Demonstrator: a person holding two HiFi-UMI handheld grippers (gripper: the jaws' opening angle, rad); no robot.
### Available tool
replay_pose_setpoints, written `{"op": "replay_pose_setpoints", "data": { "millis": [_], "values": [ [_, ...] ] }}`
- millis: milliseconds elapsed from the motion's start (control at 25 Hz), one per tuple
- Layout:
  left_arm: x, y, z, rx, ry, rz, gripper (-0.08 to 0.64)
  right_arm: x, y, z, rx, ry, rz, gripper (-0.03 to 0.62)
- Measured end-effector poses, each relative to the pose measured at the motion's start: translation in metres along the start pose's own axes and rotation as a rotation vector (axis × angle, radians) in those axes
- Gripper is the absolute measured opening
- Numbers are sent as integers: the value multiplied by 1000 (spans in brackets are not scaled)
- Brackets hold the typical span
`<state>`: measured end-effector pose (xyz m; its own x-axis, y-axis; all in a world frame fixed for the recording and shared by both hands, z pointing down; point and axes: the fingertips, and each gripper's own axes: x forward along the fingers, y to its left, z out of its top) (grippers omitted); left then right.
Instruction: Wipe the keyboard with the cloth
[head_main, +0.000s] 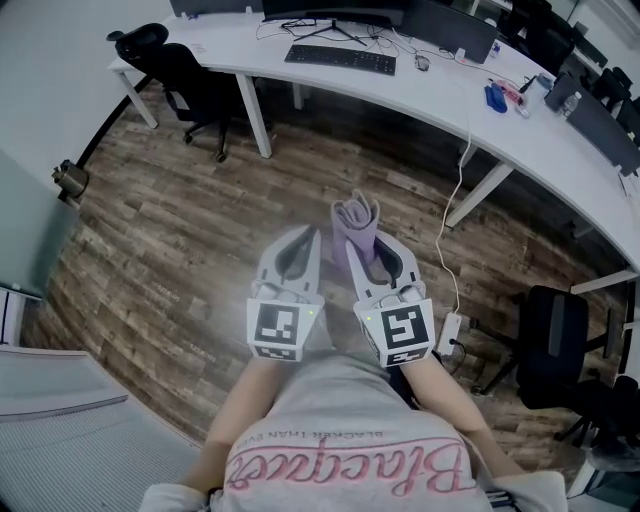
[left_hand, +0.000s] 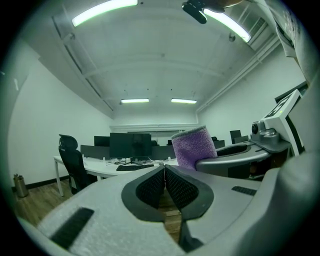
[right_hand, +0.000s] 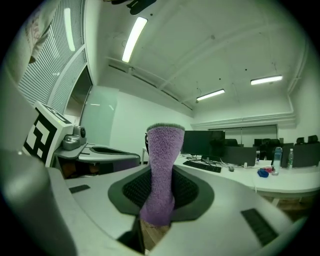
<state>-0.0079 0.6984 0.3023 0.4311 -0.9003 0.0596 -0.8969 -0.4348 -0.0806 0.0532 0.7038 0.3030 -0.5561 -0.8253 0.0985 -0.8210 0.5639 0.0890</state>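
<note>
**A:** What sits nearest the head camera?

**B:** The two grippers, held side by side in front of the person's chest, over the wooden floor (head_main: 170, 240). The left gripper (head_main: 298, 238) has its jaws pressed together, and its own view shows nothing between them.

**A:** And the other one?

**B:** The right gripper (head_main: 366, 245) pinches the purple cloth (head_main: 355, 220). The cloth stands upright out of the jaws, with its folded top rising past the tips. The lower end hangs just below the pads.

**A:** Does the cloth touch the left gripper?

**B:** No. In the left gripper view it stands off to the right, clear of the jaws.

**A:** Where is the keyboard?

**B:** The black keyboard (head_main: 340, 59) lies flat on the curved white desk (head_main: 430, 105), far ahead and well apart from both grippers. It sits just in front of a monitor stand (head_main: 330, 30).

**A:** Anything else out there?

**B:** A black office chair (head_main: 185, 80) stands at the desk's left end. A white cable (head_main: 458, 200) hangs from the desk edge to the floor. A blue object (head_main: 495, 97) lies on the desk farther right.
</note>
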Motion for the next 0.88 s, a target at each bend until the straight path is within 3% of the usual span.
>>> {"op": "replay_pose_setpoints", "data": {
  "millis": [880],
  "values": [
    [163, 111, 7, 15, 1, -87, 5, 170, -78, 2, 6, 57, -73, 86]
  ]
}}
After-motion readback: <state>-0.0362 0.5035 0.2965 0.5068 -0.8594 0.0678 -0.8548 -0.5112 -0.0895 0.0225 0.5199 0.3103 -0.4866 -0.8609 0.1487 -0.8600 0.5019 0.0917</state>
